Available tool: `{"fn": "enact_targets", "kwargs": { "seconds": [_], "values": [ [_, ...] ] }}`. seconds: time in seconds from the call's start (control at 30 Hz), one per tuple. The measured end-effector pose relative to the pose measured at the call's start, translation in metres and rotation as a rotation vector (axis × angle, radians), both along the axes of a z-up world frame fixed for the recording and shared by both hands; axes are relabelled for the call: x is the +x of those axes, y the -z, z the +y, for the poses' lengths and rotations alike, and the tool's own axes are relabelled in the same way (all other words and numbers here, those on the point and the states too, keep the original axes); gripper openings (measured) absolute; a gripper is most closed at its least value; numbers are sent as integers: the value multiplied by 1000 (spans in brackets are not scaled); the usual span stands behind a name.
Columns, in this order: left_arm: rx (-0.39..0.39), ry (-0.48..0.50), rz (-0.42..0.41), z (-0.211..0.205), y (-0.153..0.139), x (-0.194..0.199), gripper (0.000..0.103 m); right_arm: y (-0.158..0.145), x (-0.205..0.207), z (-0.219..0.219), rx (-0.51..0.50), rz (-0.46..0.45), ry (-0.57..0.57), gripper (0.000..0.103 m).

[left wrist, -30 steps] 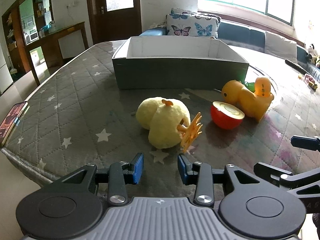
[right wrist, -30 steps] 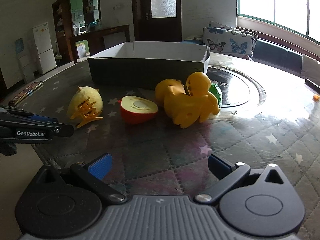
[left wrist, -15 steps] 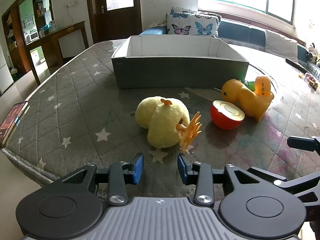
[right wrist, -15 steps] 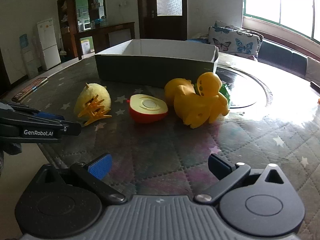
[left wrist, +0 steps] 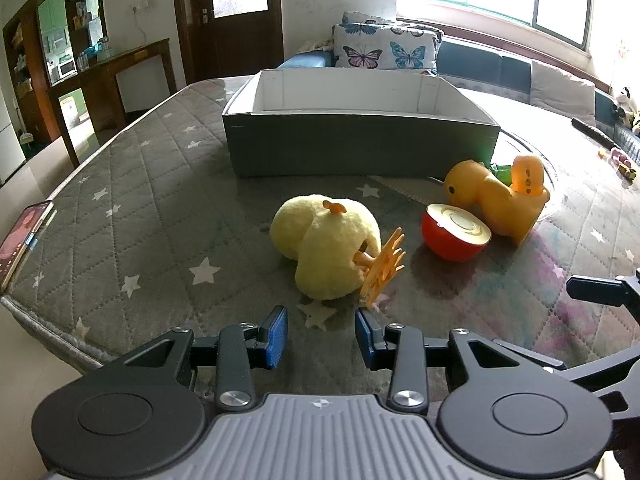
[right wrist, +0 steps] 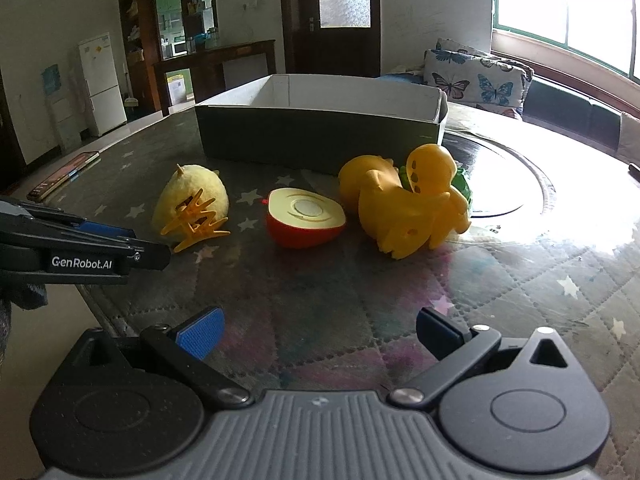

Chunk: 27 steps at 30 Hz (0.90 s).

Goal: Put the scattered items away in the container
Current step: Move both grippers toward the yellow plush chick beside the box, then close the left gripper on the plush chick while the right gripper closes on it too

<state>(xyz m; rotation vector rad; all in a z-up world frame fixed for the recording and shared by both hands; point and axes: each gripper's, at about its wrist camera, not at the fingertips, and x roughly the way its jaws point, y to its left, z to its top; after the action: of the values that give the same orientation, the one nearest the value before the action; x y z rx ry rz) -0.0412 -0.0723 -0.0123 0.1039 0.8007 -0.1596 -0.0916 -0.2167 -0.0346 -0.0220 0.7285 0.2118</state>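
A yellow plush chick [left wrist: 326, 246] [right wrist: 192, 200] lies on its side on the quilted table, orange feet toward me. To its right sit a red half apple toy [left wrist: 456, 236] [right wrist: 306, 218] and a yellow rubber duck [left wrist: 496, 198] [right wrist: 408, 208], tipped over, with something green behind it. The grey open box [left wrist: 360, 144] [right wrist: 320, 136] stands behind them, white inside. My left gripper [left wrist: 321, 332] is open, just short of the chick. My right gripper [right wrist: 318, 330] is open wide, well short of the apple and duck. Nothing is between either pair of fingers.
A phone [left wrist: 22, 240] [right wrist: 64, 176] lies near the table's left edge. A round glass turntable [right wrist: 508, 176] sits right of the box. A sofa with butterfly cushions [left wrist: 384, 50] runs behind the table. The left gripper's side [right wrist: 80, 248] shows in the right wrist view.
Both grippers have eased slightly forward toward the toys; the toys look a little larger in the right wrist view. Neither gripper's opening has changed and no toy moved.
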Motion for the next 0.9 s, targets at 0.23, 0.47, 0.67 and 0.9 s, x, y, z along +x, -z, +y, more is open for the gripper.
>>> {"fn": "enact_targets", "kwargs": {
  "seconds": [0.23,0.47,0.67,0.9],
  "values": [
    [-3,-6,8,1,0,4,39,-1,4,3,1,0,-12,103],
    [0,-10,10,1,0,6,39,-1,8,5,6,2,-21,103],
    [0,-12,12,0,0,10,39,0,12,8,5,6,-34,103],
    [-3,-15,15,1,0,13,39,1,17,13,5,11,-56,103]
  ]
}}
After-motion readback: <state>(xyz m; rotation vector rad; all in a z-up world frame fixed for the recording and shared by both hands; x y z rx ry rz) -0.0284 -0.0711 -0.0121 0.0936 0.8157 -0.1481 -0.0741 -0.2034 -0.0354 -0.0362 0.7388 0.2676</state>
